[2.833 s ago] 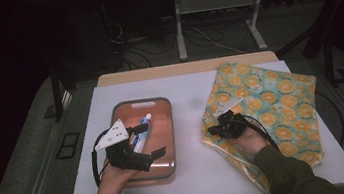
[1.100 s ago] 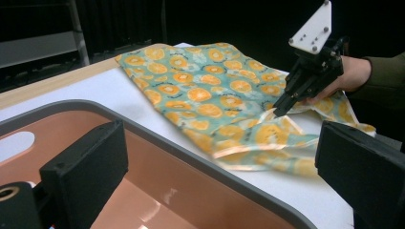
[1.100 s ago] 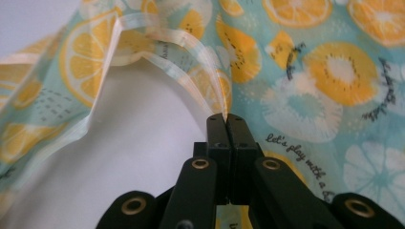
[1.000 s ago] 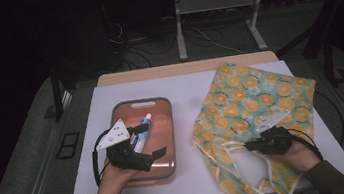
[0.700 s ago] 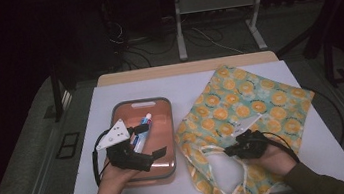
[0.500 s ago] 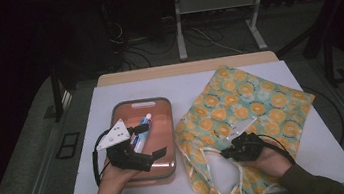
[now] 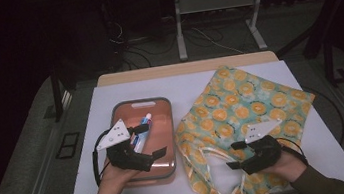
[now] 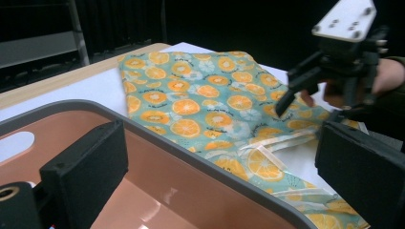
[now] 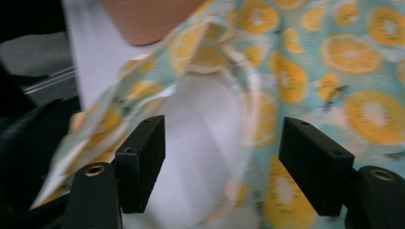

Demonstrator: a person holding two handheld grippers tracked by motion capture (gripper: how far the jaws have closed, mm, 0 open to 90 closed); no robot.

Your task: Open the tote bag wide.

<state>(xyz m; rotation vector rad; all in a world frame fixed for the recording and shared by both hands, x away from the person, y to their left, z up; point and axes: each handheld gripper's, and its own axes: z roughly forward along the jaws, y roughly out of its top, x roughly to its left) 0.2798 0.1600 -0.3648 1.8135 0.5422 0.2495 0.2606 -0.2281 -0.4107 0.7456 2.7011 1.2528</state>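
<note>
While the left gripper (image 7: 148,141) hangs over the pink tray (image 7: 161,109) at roughly 9 o'clock on the white table (image 7: 188,84), its jaws stand spread wide with nothing between them; in the left gripper view the tray's grey rim (image 8: 191,155) runs across under both black pads, not touched. Inside the tray lies a toothpaste tube (image 7: 142,133), white cap toward 12 o'clock, partly hidden under the gripper body. Right gripper (image 7: 234,155) sits at about 5 o'clock, over the near edge of the orange-print tote bag (image 7: 241,103). Its jaws have just been opening and now stand apart; in the right gripper view the pads bracket the bag's handle loop (image 9: 248,95) and a patch of bare table, with no fabric pressed between them. That view is motion-blurred, so I cannot tell whether a pad brushes the cloth. The bag lies flat on the right half of the table, spreading from centre toward 2 o'clock, its left edge just beside the tray at 3 o'clock of it, apart or barely touching, hard to say. Bag mouth and pale straps (image 7: 223,158) face the person at 6 o'clock, straps spilling toward the table's near edge. Right gripper also visible in the left gripper view (image 8: 305,102), jaws parted above the bag, held in a hand (image 8: 387,81).
</note>
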